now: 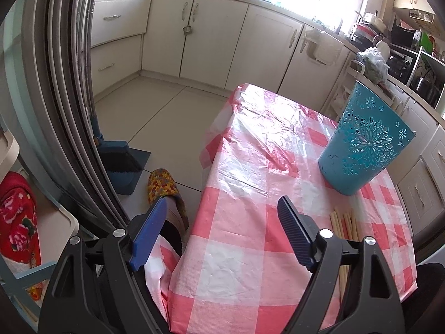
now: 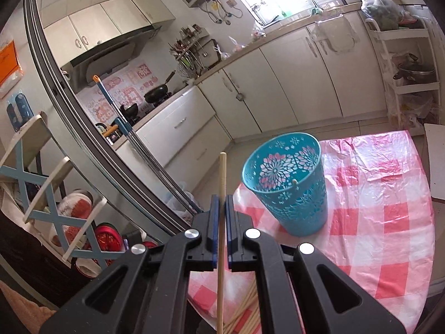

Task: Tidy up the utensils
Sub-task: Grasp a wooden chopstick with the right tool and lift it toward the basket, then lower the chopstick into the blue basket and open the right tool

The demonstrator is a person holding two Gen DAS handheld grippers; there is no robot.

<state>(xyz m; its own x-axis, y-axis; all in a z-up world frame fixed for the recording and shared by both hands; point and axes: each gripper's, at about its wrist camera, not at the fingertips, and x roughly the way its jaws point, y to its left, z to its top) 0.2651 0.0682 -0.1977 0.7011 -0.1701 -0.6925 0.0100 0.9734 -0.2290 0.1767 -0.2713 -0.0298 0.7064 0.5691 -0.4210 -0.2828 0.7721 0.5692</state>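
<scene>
A turquoise perforated holder [image 2: 289,186] stands upright on the pink-and-white checked tablecloth [image 2: 389,222], and the tip of one stick shows inside it. My right gripper [image 2: 221,199] is shut on a wooden chopstick [image 2: 221,222], raised above the table just left of the holder; the stick points up past the pads. Several more chopsticks [image 2: 244,309] lie on the cloth below that gripper. In the left wrist view my left gripper [image 1: 222,208] stands open over the table's near left edge, nothing between its fingers. The holder [image 1: 361,144] is to its upper right, and the loose chopsticks [image 1: 345,222] lie beside its right finger.
A sliding door frame [image 1: 69,97] runs close along the left. A person's crocheted slipper [image 1: 162,186] and a dustpan [image 1: 125,164] are on the floor by the table. Cream cabinets [image 2: 278,89] line the far wall; a white rack [image 2: 403,64] stands at the right.
</scene>
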